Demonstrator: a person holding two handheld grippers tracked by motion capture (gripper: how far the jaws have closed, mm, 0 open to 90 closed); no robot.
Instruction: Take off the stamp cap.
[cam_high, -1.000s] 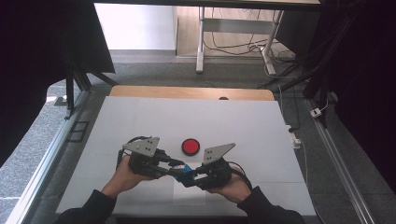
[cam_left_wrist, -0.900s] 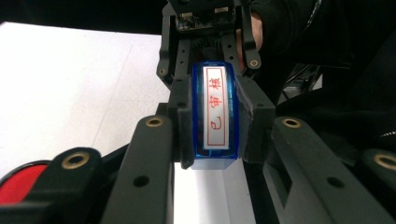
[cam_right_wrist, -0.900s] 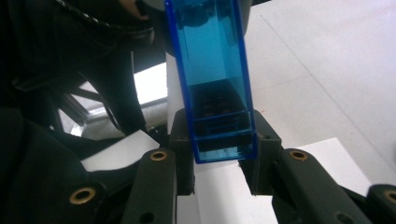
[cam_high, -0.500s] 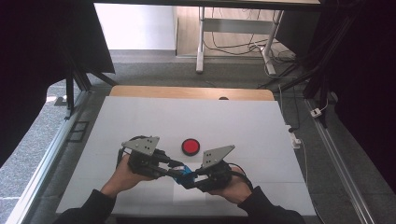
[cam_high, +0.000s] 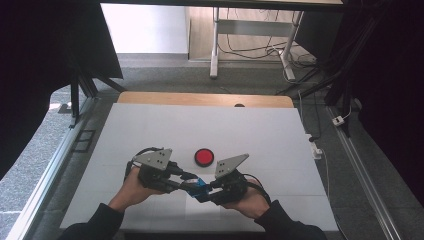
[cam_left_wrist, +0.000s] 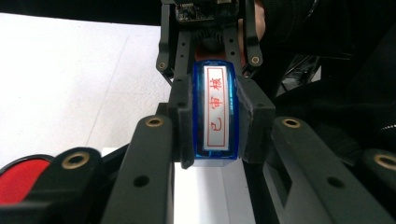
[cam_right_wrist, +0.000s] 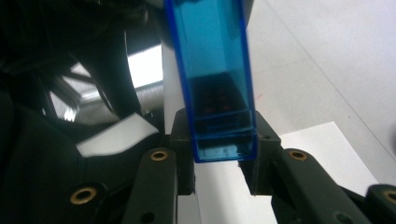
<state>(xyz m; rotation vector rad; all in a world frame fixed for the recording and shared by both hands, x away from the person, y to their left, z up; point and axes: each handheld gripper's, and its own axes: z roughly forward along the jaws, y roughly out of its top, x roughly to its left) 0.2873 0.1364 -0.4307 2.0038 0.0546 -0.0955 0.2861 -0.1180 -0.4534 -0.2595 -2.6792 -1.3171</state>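
Blue stamp (cam_left_wrist: 215, 114) with red-framed label "已审核" pinched by left gripper (cam_left_wrist: 215, 126) and right gripper (cam_right_wrist: 223, 149), red pad (cam_high: 204, 157) at 12 o'clock.

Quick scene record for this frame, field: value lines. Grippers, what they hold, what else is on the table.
surface: white table top with a wooden strip at its far edge
held item: blue translucent stamp, white label with red characters facing the left gripper view
left gripper: shut on the stamp, jaws pressing its two sides
right gripper: shut on the stamp's other end
gripper pose: tips meet near the table's near edge, both held by hands
other item: red round pad, just beyond the grippers, untouched
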